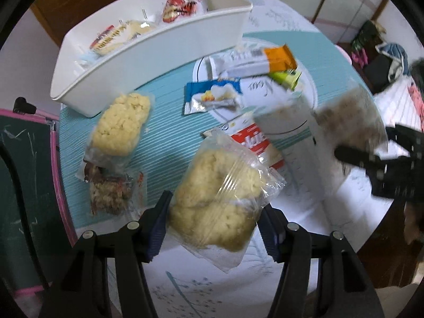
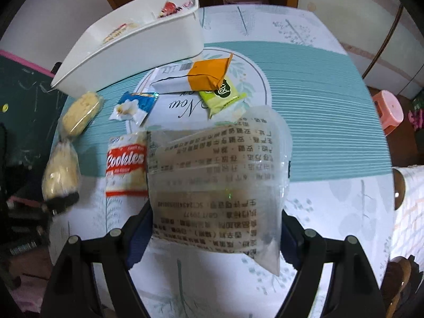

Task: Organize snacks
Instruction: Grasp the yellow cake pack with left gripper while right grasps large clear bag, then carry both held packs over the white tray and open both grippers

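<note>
Left gripper (image 1: 213, 228): clamping a clear-wrapped rice-puff cake (image 1: 217, 201), carrying it above the table's near edge. Right gripper (image 2: 216, 228): clamping a printed clear packet (image 2: 217, 182), likewise lifted. White bin (image 2: 148, 39): sitting at the table's (image 2: 318, 122) far left corner, already holding snacks. Risks: slick wrappers are likely slipping from the pads; both hands converging on the bin risk colliding.

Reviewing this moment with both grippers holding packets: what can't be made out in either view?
- Left wrist view: the right gripper and its packet are motion-blurred; contents unreadable.
- Right wrist view: the printed packet shows only blurred back text; it covers the tablecloth behind it.
- Both views: the white bin wall hides its floor; the snacks inside are partly visible.
</note>
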`<state>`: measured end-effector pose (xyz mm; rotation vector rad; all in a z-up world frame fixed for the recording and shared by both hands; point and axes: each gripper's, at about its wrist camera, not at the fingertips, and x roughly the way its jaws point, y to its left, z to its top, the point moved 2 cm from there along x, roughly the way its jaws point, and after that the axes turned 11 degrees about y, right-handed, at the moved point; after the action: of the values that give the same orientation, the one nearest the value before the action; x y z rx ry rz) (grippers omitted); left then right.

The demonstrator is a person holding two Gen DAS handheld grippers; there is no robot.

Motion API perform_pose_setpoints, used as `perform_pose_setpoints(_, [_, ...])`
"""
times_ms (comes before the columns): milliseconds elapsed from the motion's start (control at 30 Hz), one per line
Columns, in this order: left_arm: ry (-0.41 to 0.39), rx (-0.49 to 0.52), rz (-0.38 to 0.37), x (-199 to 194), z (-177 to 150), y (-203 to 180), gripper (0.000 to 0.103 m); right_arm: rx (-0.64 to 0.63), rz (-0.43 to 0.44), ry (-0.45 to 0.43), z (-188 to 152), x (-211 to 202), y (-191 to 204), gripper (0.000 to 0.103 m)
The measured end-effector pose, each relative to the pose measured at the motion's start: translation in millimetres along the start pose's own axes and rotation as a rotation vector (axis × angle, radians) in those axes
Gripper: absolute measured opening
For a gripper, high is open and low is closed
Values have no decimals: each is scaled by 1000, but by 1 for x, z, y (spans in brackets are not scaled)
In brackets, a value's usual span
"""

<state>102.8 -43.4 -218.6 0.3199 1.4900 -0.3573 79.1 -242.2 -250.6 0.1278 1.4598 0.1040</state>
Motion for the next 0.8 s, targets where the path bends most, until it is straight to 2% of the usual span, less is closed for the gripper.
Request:
perform_pose_setpoints(400, [-85,-13,-17,-50,-15,-61,60,-41,-9,-69,-46,-51,-14,81])
perform_pose_setpoints(600, [-124,-42,-25,-78,-15,-68,60,-53,-3,-115,-58,-77,-21,81])
perform_pose_setpoints(800, [-198,-84,-5,-118,-10,-66,60,-73,9,-177,-60,-104,-21,81])
